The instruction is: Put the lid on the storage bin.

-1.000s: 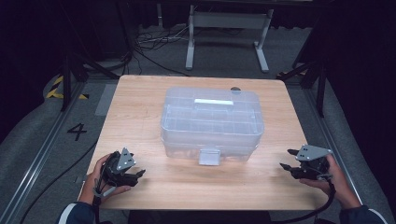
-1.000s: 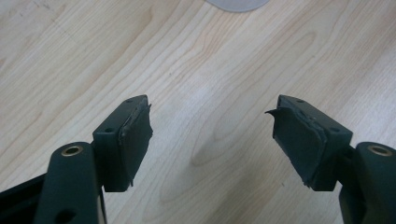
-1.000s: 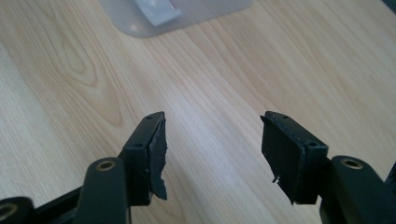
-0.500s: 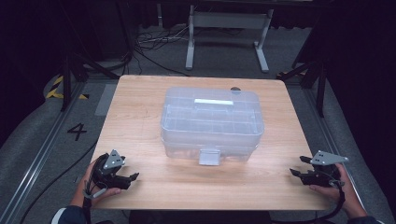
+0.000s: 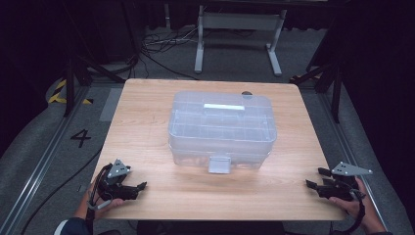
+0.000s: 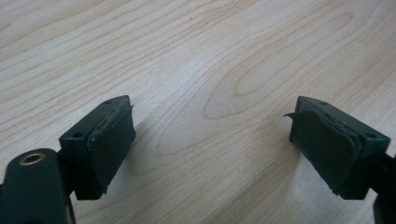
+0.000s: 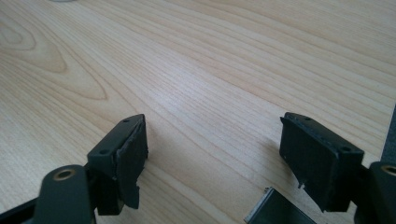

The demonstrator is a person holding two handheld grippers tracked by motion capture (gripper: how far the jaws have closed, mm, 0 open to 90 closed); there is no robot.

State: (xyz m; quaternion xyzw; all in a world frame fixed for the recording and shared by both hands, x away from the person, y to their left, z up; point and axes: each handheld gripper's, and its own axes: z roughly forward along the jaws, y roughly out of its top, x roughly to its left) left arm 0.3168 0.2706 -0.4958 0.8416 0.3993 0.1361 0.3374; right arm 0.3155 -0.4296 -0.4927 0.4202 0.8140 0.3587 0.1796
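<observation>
left gripper (image 5: pixel 139 186) lower left, jaws just opened, empty | right gripper (image 5: pixel 312 178) lower right, sunk outward, jaws apart | clear box (image 5: pixel 221 128) centre of surface (image 5: pixel 147 122), untouched; likely released or resetting

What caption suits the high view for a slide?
Clear plastic box on wooden table, both open grippers resting empty at near corners.

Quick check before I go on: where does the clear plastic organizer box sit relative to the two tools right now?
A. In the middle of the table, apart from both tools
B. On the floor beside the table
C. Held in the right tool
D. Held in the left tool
A: the clear plastic organizer box stands mid-table, while the left tool and right tool sit open at the near corners with nothing between their jaws.
</observation>
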